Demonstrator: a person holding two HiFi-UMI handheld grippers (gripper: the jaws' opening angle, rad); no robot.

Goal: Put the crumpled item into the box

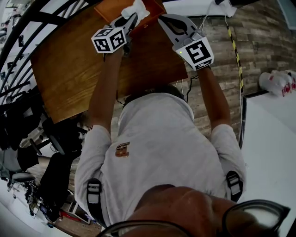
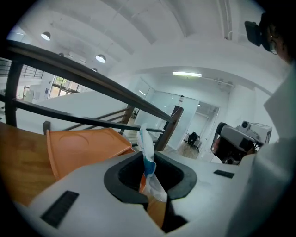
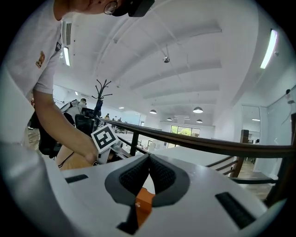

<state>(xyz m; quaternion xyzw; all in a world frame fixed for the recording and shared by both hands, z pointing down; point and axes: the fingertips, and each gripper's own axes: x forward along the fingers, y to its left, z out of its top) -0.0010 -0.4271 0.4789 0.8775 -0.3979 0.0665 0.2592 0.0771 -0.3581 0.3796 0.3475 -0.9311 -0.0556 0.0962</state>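
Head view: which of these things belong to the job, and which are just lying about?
Job:
- crumpled item, gripped by the left gripper
- orange box on the wooden table
- right gripper, shut and empty

Lying about:
- white bags on the white counter
- striped strip along the floor

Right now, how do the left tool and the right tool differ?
The left tool is clamped on the crumpled item; the right tool holds nothing. The left tool's jaws are wedged slightly apart by the item; the right tool's jaws meet. Both are near the box.
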